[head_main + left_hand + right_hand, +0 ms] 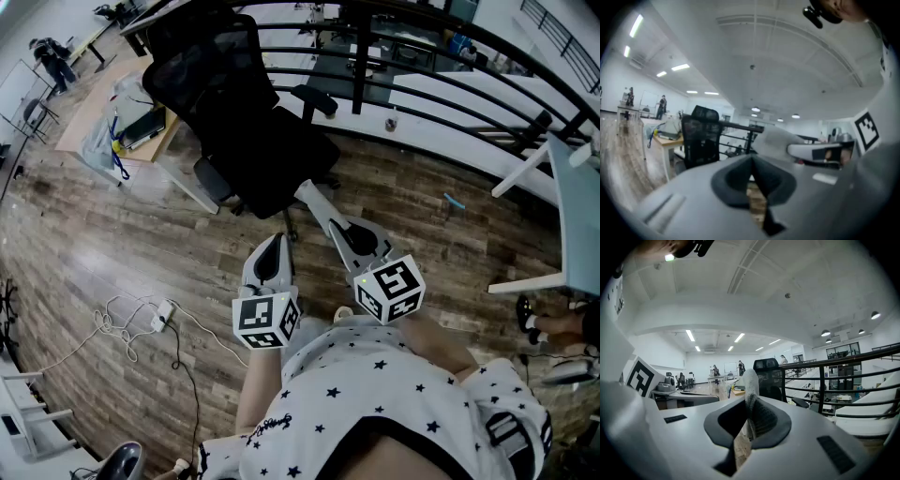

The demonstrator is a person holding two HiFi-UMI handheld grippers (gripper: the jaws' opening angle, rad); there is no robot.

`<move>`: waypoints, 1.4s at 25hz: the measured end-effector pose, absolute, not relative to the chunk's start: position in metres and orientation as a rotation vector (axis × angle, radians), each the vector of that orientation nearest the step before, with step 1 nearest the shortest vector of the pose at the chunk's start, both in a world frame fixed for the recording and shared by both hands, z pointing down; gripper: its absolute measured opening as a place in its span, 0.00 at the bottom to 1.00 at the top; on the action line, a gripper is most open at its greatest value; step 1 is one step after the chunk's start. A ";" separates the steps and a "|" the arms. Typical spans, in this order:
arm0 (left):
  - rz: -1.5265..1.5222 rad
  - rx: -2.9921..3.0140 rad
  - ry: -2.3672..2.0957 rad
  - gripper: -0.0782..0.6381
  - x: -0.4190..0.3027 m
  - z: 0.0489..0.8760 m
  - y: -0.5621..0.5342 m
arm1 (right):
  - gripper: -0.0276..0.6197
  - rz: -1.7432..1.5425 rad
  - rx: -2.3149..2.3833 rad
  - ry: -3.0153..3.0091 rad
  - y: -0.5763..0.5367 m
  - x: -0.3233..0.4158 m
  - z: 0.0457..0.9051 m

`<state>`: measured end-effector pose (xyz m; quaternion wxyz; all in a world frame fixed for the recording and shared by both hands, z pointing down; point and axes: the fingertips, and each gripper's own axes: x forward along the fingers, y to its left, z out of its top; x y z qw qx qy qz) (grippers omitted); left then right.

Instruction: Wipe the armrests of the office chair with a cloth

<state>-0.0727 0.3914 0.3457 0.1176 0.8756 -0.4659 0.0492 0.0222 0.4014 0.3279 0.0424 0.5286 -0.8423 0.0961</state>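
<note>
A black office chair (239, 112) stands on the wood floor ahead of me, its armrests (317, 97) padded and black. My right gripper (341, 227) is shut on a pale grey cloth (313, 199) that sticks out past the jaws towards the chair seat. In the right gripper view the cloth (750, 383) rises from between the pads, with the chair (768, 378) behind it. My left gripper (275, 240) hangs beside the right one, short of the chair, shut with nothing in it. The left gripper view shows the chair (700, 138) and the cloth (776, 139).
A wooden desk (89, 117) with a bag stands to the chair's left. A black railing (422, 58) runs behind it. A white table (567, 202) is at the right. A power strip with cables (161, 315) lies on the floor at the left.
</note>
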 end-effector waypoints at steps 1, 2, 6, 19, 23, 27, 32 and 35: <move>0.144 2.563 -1.362 0.12 -0.072 0.346 0.391 | 0.08 0.289 1.617 -2.577 0.402 0.023 0.328; 0.144 2.562 -1.362 0.12 -0.071 0.346 0.391 | 0.08 0.283 1.615 -2.577 0.402 0.024 0.329; 0.142 2.551 -1.379 0.12 -0.068 0.349 0.392 | 0.08 0.257 1.595 -2.583 0.405 0.027 0.331; 0.133 2.471 -1.444 0.12 -0.077 0.355 0.400 | 0.09 0.303 1.530 -2.650 0.409 0.026 0.335; 0.142 2.435 -1.468 0.12 -0.081 0.358 0.397 | 0.09 0.314 1.498 -2.653 0.407 0.022 0.340; 0.122 2.428 -1.465 0.12 -0.086 0.358 0.388 | 0.09 0.309 1.473 -2.661 0.401 0.014 0.340; 0.096 2.401 -1.459 0.12 -0.088 0.361 0.365 | 0.09 0.308 1.481 -2.642 0.379 0.014 0.344; 0.088 2.379 -1.470 0.12 -0.093 0.362 0.343 | 0.09 0.311 1.478 -2.641 0.361 0.013 0.342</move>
